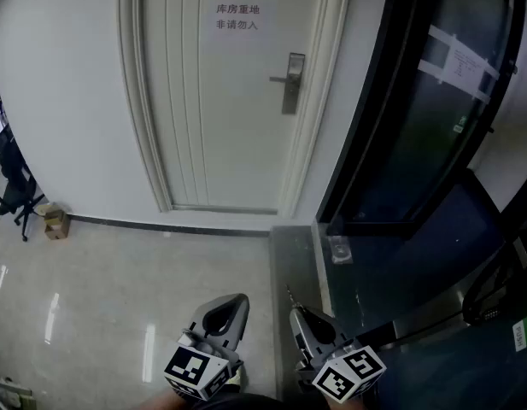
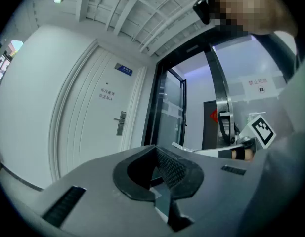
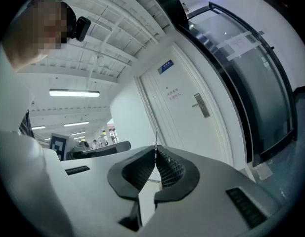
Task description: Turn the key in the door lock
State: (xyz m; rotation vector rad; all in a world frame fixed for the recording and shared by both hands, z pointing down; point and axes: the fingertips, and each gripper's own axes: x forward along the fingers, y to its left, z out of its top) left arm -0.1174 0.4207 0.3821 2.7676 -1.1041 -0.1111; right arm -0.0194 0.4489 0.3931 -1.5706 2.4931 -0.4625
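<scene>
The white door (image 1: pixel 220 101) stands shut a few steps ahead. Its metal lock plate with a lever handle (image 1: pixel 291 82) is on the door's right side, and also shows as the lock plate (image 2: pixel 120 123) and the lock plate (image 3: pixel 202 105). My right gripper (image 1: pixel 297 313) is low at the bottom, shut on a thin key (image 3: pixel 155 138) whose blade sticks out past the gripper's tips (image 3: pixel 155 151) towards the door. The key (image 1: pixel 289 295) is far from the lock. My left gripper (image 1: pixel 233 301) is beside it, its tips (image 2: pixel 155 147) closed with nothing between them.
A dark-framed glass partition (image 1: pixel 417 143) runs along the right, right of the door. A paper notice (image 1: pixel 237 18) is stuck on the door. At the far left stand an office chair (image 1: pixel 11 186) and a small cardboard box (image 1: pixel 55 222) on the glossy floor (image 1: pixel 118 297).
</scene>
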